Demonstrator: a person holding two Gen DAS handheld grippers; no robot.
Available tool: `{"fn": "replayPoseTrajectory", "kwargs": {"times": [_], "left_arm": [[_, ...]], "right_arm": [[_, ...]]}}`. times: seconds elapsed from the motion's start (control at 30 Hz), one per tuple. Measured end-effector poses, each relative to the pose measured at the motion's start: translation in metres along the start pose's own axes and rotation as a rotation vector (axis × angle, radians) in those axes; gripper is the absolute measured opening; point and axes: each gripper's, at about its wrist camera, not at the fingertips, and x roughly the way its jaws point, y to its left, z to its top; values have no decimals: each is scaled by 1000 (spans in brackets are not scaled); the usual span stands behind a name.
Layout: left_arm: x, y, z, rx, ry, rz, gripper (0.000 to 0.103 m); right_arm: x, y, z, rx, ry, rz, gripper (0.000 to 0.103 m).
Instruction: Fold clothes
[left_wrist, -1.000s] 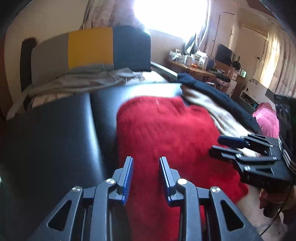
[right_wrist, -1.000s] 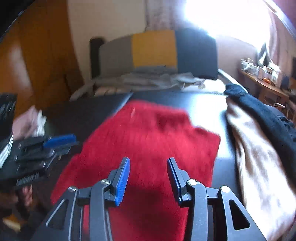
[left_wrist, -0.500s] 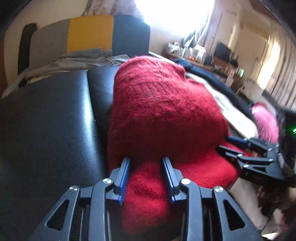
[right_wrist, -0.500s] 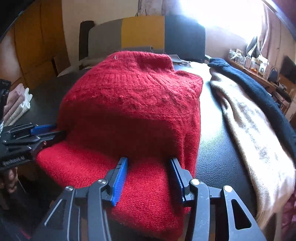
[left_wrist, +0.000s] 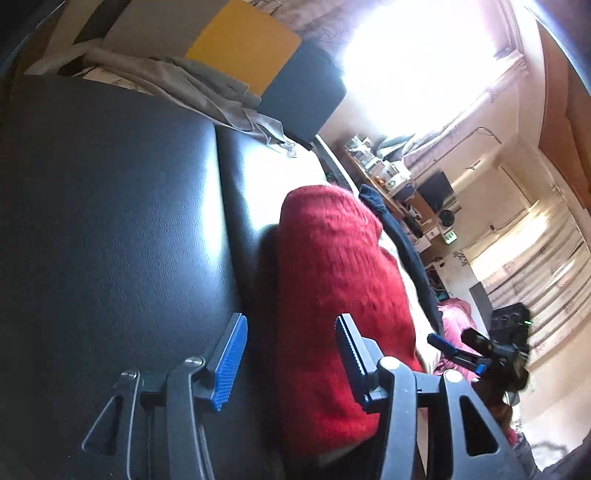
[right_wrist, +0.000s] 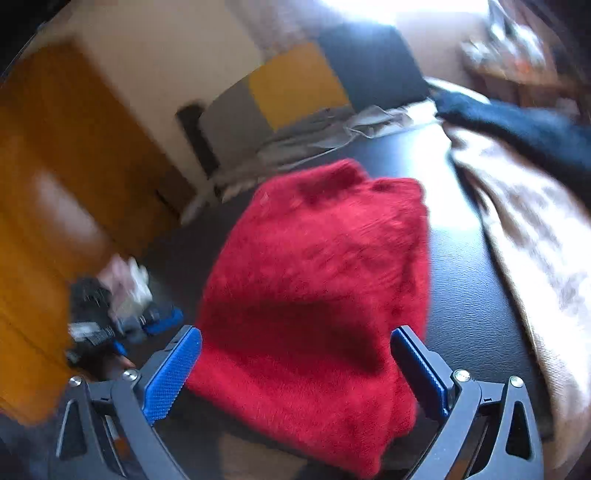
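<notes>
A red knitted sweater (left_wrist: 332, 280) lies folded in a thick bundle on the black leather surface (left_wrist: 110, 229). My left gripper (left_wrist: 290, 356) is open at the bundle's near left corner, the cloth reaching between its jaws without being pinched. In the right wrist view the sweater (right_wrist: 317, 273) fills the middle. My right gripper (right_wrist: 295, 373) is spread wide, its blue pads (right_wrist: 173, 373) on either side of the near edge. The right gripper (left_wrist: 461, 350) shows low at the right of the left wrist view. The left gripper (right_wrist: 147, 321) appears blurred at the left of the right wrist view.
A beige garment (right_wrist: 524, 229) and a dark navy one (right_wrist: 517, 125) lie along the right side of the surface. Grey cloth (left_wrist: 177, 81) is heaped at the far end under a grey, yellow and black backrest (left_wrist: 240, 40). A pink item (left_wrist: 456, 321) lies beyond the edge.
Both grippers' jaws have spread much wider, the right most. The sweater, bulged up close half a second ago, now rests lower as a folded bundle. Both views have tilted and pulled back.
</notes>
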Motion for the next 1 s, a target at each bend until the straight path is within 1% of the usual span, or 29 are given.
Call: {"fn": "replayPoseTrajectory", "kwargs": {"times": [0.1, 0.17, 0.23, 0.43, 0.5, 0.57, 0.63, 0.7, 0.77, 0.8, 0.83, 0.9, 0.93, 0.97, 1.0], "left_arm": [[17, -1, 19, 6, 31, -33, 52], [30, 0, 29, 0, 61, -65, 55], [44, 0, 37, -1, 98, -111, 57], [88, 2, 51, 32, 218, -182, 61], [94, 5, 53, 26, 244, -234, 61], [103, 5, 56, 29, 267, -281, 64], [111, 4, 58, 36, 283, -306, 68], [119, 2, 60, 47, 298, -331, 69], [125, -3, 60, 56, 304, -338, 71], [126, -6, 60, 61, 303, -335, 75], [128, -10, 59, 77, 303, -326, 80], [133, -24, 54, 140, 307, -290, 81], [135, -27, 50, 149, 312, -277, 72], [132, -28, 48, 133, 293, -261, 63], [130, -30, 45, 118, 275, -244, 52]], "right_arm": [[8, -40, 13, 145, 56, 45, 103], [16, -55, 15, 185, 92, 39, 103], [26, -62, 19, 200, 117, 45, 103], [56, -79, 36, 232, 191, 87, 103], [68, -79, 42, 231, 224, 129, 103], [79, -77, 47, 222, 252, 172, 103], [83, -74, 48, 206, 255, 183, 103], [86, -71, 48, 189, 259, 194, 103], [90, -67, 48, 173, 262, 206, 103], [92, -66, 48, 165, 264, 211, 103], [94, -64, 49, 157, 265, 217, 103], [93, -59, 44, 132, 260, 217, 103], [94, -54, 42, 125, 262, 219, 102], [95, -49, 40, 117, 265, 222, 100], [95, -44, 37, 109, 267, 224, 95]]}}
